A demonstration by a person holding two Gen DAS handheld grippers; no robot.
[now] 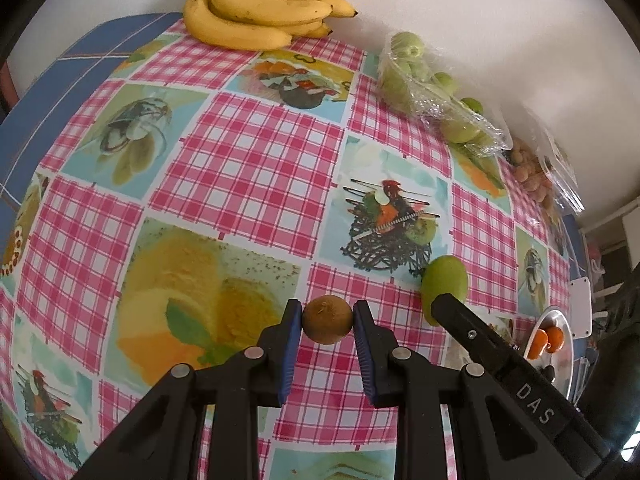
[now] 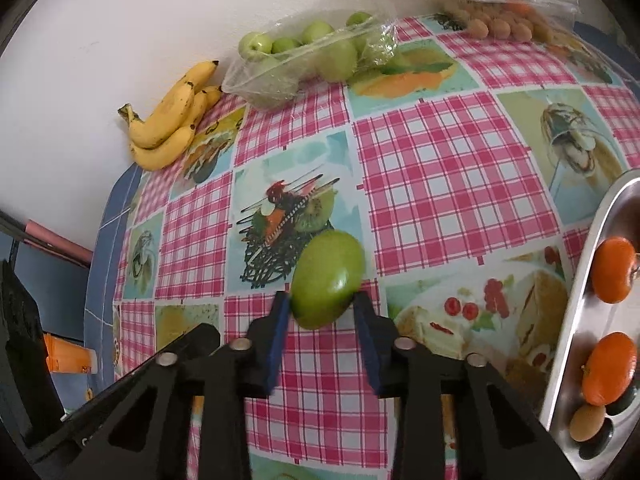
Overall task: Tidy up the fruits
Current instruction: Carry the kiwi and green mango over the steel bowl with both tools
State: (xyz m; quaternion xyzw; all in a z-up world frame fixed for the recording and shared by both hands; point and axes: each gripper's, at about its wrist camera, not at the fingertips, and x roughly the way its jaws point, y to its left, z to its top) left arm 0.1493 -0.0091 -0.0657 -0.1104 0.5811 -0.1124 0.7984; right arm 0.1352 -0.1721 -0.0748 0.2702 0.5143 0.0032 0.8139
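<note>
My left gripper [image 1: 327, 319] is shut on a small brown kiwi [image 1: 327, 321], held between its blue pads above the checked tablecloth. My right gripper [image 2: 322, 299] is shut on a green oval fruit [image 2: 327, 279]; the same fruit [image 1: 444, 283] and the right gripper's black finger show at the right of the left wrist view. A steel tray [image 2: 576, 320] at the right edge holds two orange tangerines [image 2: 613, 269] and a small brown fruit [image 2: 587, 422]. The tray also shows in the left wrist view [image 1: 564, 354].
A banana bunch [image 1: 260, 16] lies at the table's far edge by the wall, also in the right wrist view [image 2: 170, 120]. A clear bag of green fruits [image 2: 304, 60] and a bag of small brown fruits [image 2: 500, 20] lie along the wall.
</note>
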